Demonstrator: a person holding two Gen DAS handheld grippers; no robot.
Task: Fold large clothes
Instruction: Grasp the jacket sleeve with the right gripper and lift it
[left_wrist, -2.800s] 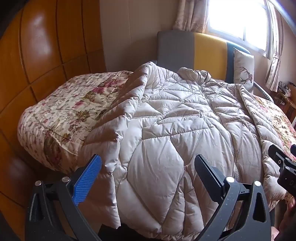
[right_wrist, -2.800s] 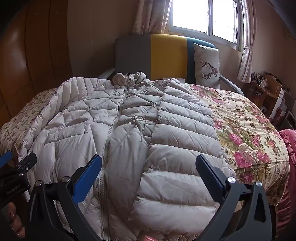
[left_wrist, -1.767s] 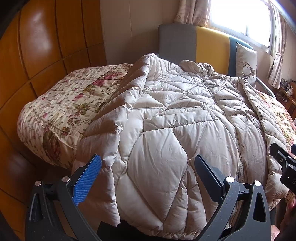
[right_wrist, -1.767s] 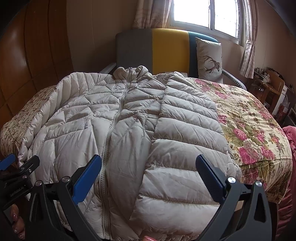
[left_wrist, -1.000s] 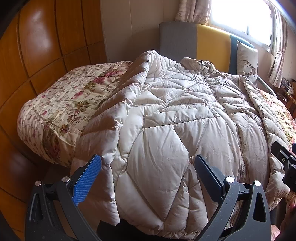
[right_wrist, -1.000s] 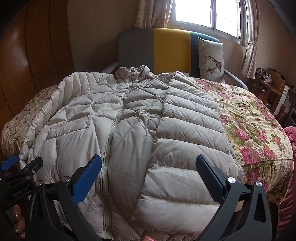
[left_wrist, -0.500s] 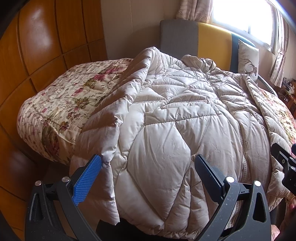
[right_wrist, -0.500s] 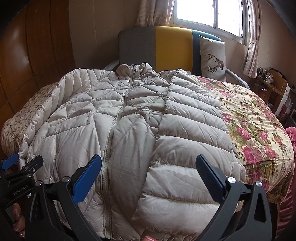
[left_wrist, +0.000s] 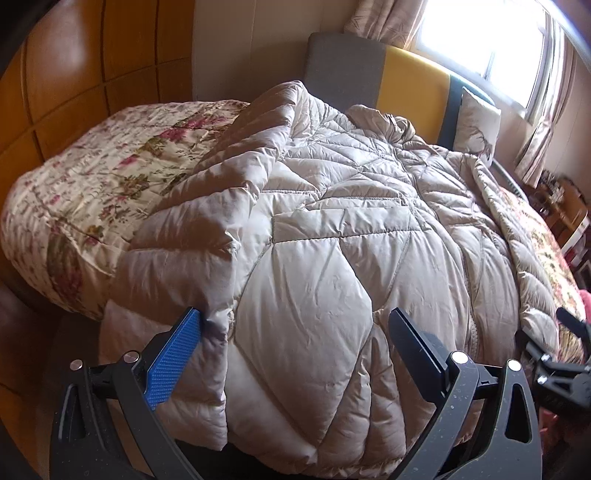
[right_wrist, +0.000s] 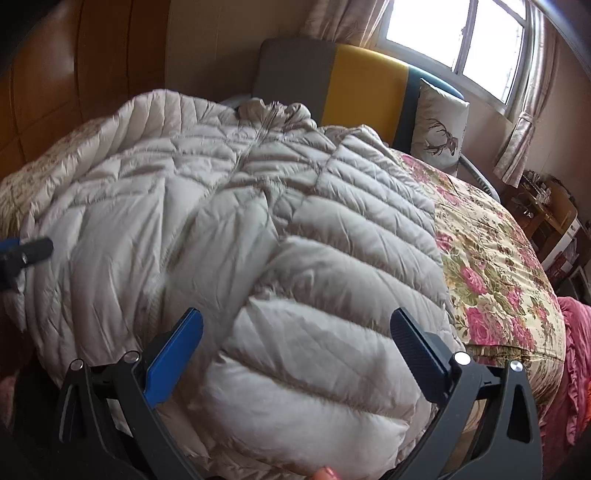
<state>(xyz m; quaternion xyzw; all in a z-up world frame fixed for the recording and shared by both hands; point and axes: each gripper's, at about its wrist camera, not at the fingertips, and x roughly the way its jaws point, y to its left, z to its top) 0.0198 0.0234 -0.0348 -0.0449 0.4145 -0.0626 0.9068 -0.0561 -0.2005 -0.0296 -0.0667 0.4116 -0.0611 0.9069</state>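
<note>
Jacket (left_wrist: 332, 229), puffy quilted down spread across the floral bed (left_wrist: 110, 177) mid-frame, looks light, soft and slippery, best pinched at its lower hem by the left tool (left_wrist: 295, 347) and right tool (right_wrist: 295, 347), both wide open, empty.

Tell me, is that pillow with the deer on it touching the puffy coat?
Apart. In the right wrist view, the deer pillow stands against the headboard, and a strip of flowered bedspread shows between it and the puffy coat.

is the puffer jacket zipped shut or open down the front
Zipped shut, as far as shown: on the puffer jacket the zipper joins both front panels from the collar down; the hem is hidden.
</note>
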